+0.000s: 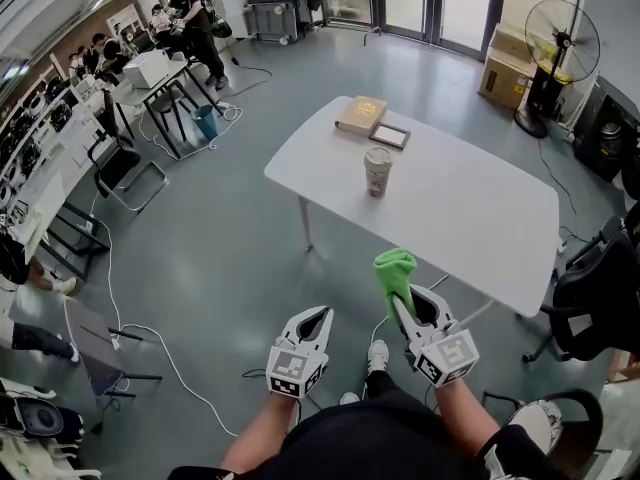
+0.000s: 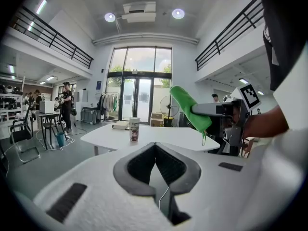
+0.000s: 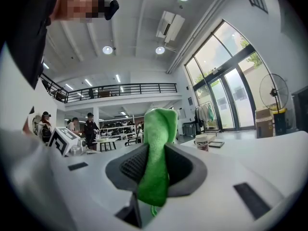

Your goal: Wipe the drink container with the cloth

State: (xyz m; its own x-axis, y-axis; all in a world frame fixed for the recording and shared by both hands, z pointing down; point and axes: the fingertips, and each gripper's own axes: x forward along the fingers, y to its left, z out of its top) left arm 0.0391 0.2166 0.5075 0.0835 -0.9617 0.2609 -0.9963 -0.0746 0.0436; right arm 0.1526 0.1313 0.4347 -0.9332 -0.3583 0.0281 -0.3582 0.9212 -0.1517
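Partly, the cloth [image 3: 157, 143] disappears between the right claw's [image 3: 156, 163] clamping jaws.

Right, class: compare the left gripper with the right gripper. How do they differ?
The left gripper is shut on nothing; the right gripper is shut on the green cloth. The right gripper is held nearer the table than the left gripper. Both are short of the drink container.
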